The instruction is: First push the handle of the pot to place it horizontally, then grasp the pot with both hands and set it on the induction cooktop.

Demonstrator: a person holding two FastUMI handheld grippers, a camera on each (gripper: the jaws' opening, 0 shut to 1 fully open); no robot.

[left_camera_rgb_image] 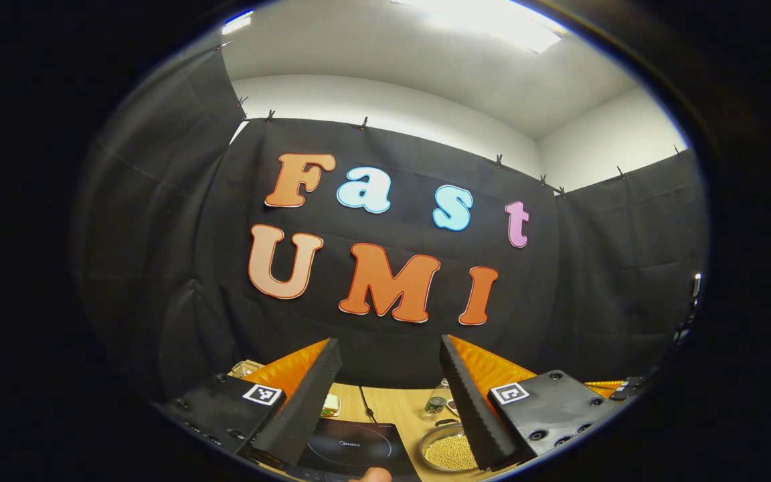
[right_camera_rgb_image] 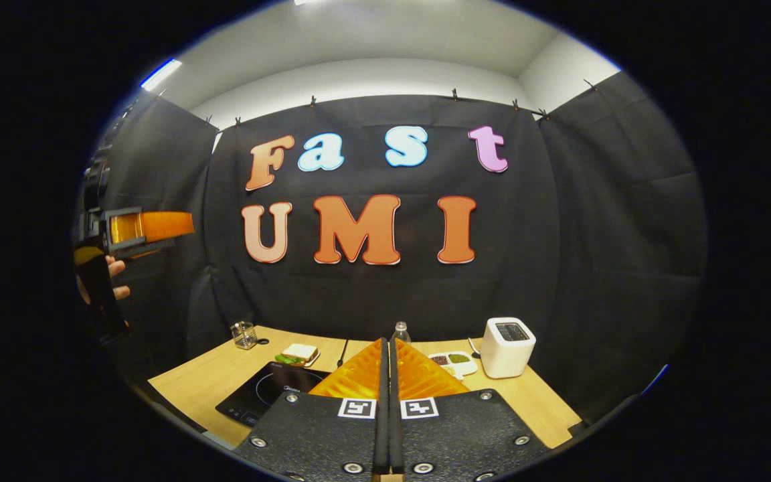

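Pot [left_camera_rgb_image: 451, 447], that's the prize here, and in the left gripper view it sits low on the wooden table [left_camera_rgb_image: 399, 408], a round steel pan full of pale grains, just to the right of the black induction cooktop [left_camera_rgb_image: 352, 447]. The left gripper [left_camera_rgb_image: 391, 402] is held high above the table with its fingers spread wide and nothing between them; the pot peeks out beside the right finger [left_camera_rgb_image: 472, 408], partly covered by it, while the cooktop lies in the gap. A small jar [left_camera_rgb_image: 435, 404] stands just behind the pot. The handle is hard to make out from here, only a dark curve at the far rim, so I can't call its long axis.

Over to the right gripper view: the right gripper [right_camera_rgb_image: 387, 395] has its fingers pressed flat together, pinching nothing. Its own body hides the table straight ahead. The cooktop [right_camera_rgb_image: 262, 395] shows down to its left, a sandwich [right_camera_rgb_image: 298, 353] behind that, a white toaster [right_camera_rgb_image: 507, 347] off to the right. The left gripper [right_camera_rgb_image: 148, 227] hangs high at far left in a hand [right_camera_rgb_image: 114, 278].

My read: the pot lies below and ahead of both, nearer the left gripper's right finger; both must drop down first
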